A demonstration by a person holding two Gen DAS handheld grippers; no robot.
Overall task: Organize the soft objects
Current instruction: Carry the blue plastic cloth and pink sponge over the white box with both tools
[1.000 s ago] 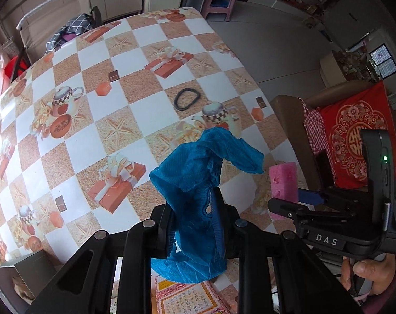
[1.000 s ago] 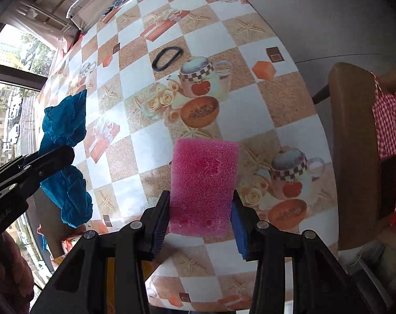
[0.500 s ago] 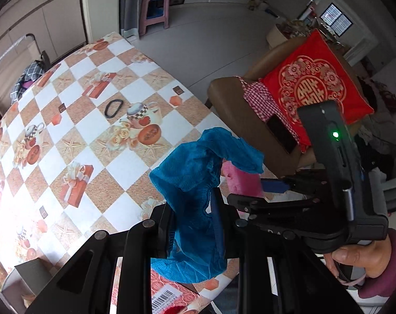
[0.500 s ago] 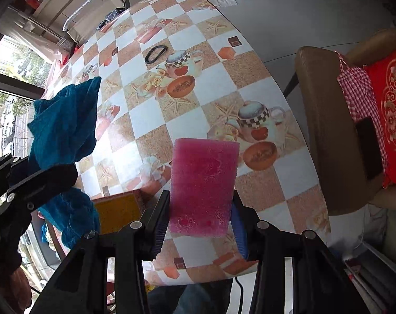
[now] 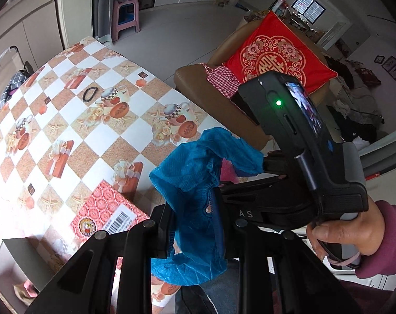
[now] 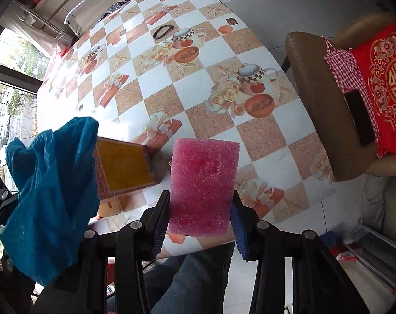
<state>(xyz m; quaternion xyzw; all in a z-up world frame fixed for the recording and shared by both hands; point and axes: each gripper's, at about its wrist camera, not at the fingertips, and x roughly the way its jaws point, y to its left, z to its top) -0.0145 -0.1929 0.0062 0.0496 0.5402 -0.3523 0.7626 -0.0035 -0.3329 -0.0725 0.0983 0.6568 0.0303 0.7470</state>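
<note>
My left gripper [image 5: 195, 225] is shut on a crumpled blue cloth [image 5: 198, 183], which hangs in the air above the near edge of the table. In the right wrist view the same blue cloth [image 6: 54, 191] shows at the left. My right gripper [image 6: 200, 217] is shut on a pink sponge [image 6: 203, 183], its blue pads pressing on both sides. The right gripper's black body [image 5: 302, 157] fills the right of the left wrist view, held by a hand [image 5: 341, 233]. Only a sliver of the pink sponge [image 5: 226, 170] shows behind the cloth there.
The table [image 6: 171, 78] has a checkered cloth printed with teapots and gift boxes. An open box [image 6: 124, 167] with a yellow inside stands at its near edge, its red patterned lid [image 5: 106, 214] beside. A black hair tie [image 6: 162, 31] lies farther off. A brown chair with a red cushion [image 6: 386, 89] stands right.
Both grippers have drawn back and risen toward the table's near edge, still holding cloth and sponge. The box has come into view below them, and the left gripper has rolled.
</note>
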